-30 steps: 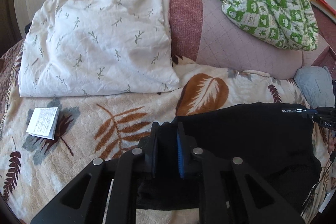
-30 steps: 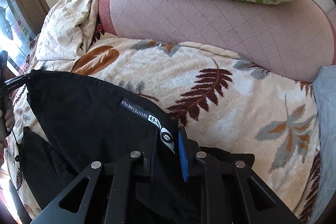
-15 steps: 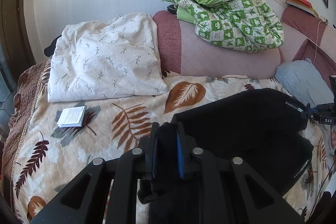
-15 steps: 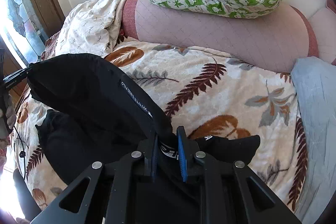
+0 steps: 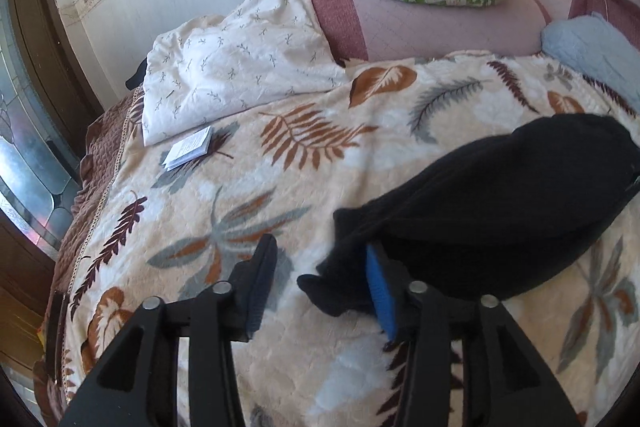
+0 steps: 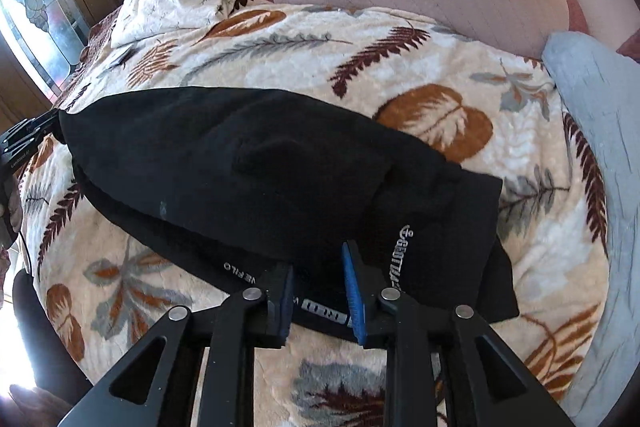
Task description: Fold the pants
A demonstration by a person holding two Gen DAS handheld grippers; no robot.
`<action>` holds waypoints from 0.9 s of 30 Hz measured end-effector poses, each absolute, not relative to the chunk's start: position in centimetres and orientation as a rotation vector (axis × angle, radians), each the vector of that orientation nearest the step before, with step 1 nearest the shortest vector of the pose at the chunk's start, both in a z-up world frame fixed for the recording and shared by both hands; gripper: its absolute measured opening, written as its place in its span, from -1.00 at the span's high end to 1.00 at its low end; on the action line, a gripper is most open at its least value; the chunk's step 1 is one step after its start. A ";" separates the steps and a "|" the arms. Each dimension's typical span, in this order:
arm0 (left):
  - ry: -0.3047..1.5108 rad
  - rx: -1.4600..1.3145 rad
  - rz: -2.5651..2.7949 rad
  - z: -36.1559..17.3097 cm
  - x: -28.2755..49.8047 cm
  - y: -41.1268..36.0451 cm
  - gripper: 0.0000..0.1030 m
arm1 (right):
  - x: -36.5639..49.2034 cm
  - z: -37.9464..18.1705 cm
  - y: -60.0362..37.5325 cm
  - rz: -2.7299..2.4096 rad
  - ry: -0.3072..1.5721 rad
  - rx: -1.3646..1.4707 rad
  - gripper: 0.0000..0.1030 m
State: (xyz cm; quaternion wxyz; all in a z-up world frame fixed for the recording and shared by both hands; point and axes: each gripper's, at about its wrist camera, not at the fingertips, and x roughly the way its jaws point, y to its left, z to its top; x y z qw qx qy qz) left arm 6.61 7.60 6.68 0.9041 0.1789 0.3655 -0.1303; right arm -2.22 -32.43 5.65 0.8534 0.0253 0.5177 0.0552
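We see black folded fabric pants (image 6: 256, 167) lying on a cream fleece blanket printed with brown and grey leaves (image 5: 280, 195). Our left gripper (image 5: 320, 283) is spread wide, its blue-padded finger touching the pants' corner but pinching nothing. Our right gripper (image 6: 318, 291) is spread too, straddling the white-lettered waistband edge. A white leaf-print pillow (image 5: 236, 63) rests well apart
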 end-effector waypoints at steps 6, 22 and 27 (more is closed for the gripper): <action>0.768 0.451 -0.244 5.5 5.1 9.2 -0.34 | -4.8 5.9 -33.8 0.070 1.074 0.133 -0.23; 0.870 0.150 -0.093 6.0 5.6 18.0 -0.47 | -3.5 9.2 -31.4 0.084 0.978 0.204 -0.24; 0.810 -0.051 -0.100 6.4 5.3 17.6 -0.47 | 3.0 10.3 -21.2 0.270 0.986 0.147 -0.22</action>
